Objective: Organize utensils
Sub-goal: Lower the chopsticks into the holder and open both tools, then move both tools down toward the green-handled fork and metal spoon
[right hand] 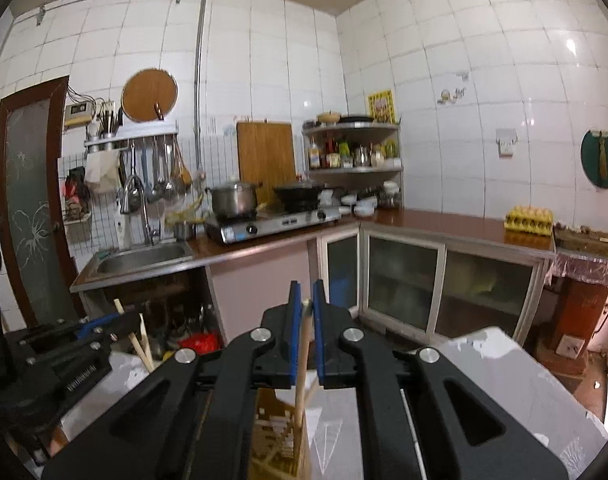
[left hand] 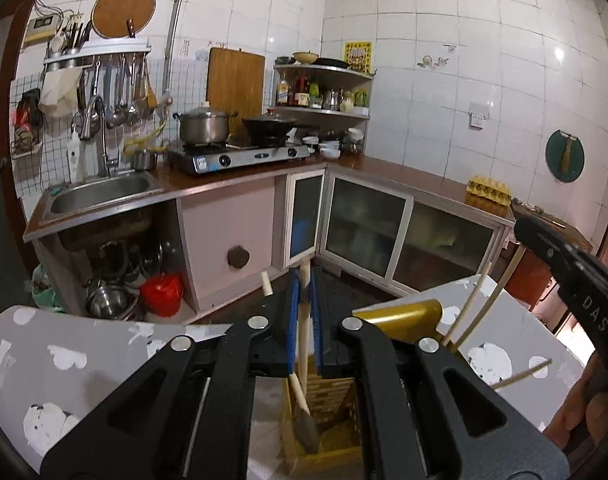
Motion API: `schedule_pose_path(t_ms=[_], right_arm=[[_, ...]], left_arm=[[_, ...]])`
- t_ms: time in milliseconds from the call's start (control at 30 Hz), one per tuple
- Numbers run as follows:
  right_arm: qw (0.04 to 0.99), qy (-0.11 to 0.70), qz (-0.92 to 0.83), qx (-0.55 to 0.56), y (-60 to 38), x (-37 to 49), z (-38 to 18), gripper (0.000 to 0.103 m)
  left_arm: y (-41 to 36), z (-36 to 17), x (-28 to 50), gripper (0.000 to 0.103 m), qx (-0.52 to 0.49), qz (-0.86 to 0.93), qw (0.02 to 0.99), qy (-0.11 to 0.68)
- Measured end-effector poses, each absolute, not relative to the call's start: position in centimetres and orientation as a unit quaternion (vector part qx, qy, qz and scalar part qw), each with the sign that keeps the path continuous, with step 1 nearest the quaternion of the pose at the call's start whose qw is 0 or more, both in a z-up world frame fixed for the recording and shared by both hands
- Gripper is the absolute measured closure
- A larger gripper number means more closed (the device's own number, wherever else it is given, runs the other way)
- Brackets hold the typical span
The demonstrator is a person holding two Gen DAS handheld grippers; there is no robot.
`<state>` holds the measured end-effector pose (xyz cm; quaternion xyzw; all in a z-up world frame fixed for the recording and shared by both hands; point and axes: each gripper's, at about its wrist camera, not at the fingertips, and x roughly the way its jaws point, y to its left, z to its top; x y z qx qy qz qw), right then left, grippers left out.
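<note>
My left gripper [left hand: 305, 280] is shut on a pale wooden-handled utensil [left hand: 303, 320] that hangs down into a wooden slatted holder [left hand: 328, 400], its flat head low inside. A second wooden handle [left hand: 266, 283] sticks up left of the blue pads. My right gripper [right hand: 306, 300] is shut on a wooden chopstick [right hand: 303, 352] that stands in the same wooden holder [right hand: 276, 436]. The right gripper also shows in the left wrist view [left hand: 564, 264], above chopsticks [left hand: 470, 308]. The left gripper shows in the right wrist view [right hand: 76, 344], with wooden sticks [right hand: 140, 344] beside it.
The holder stands on a table with a grey patterned cloth [left hand: 64, 364]. A gold object [left hand: 408, 316] lies on the table. Beyond are the sink [left hand: 100, 192], gas stove [left hand: 240, 156] with pots, a corner shelf [left hand: 324, 92], and an egg tray [right hand: 530, 220] on the counter.
</note>
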<state>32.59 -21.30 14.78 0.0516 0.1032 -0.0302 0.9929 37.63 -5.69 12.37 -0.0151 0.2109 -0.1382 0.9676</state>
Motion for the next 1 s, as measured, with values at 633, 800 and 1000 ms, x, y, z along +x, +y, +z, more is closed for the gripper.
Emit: schedule_pose_path(t_ms=[633,800,1000], right_arm=[[0.971,0.21,-0.09,0.063,-23.0,20.9,11.0,0.033],[0.954,0.269,-0.108,0.079,-21.9,19.4,5.4,0.033],[0.936,0.319,-0.127,0.078,-20.6,17.5,0.2,0.033]], left_arm=[[2.4,13.0,24.5,0.005,-0.02,-0.088,0.973,0.213],[4.1,8.1,24.2,0.005,-0.03,-0.075,0.96,0.269],[5.4,2.0,24.2,0.005,-0.018,-0.065,0.943,0.326]])
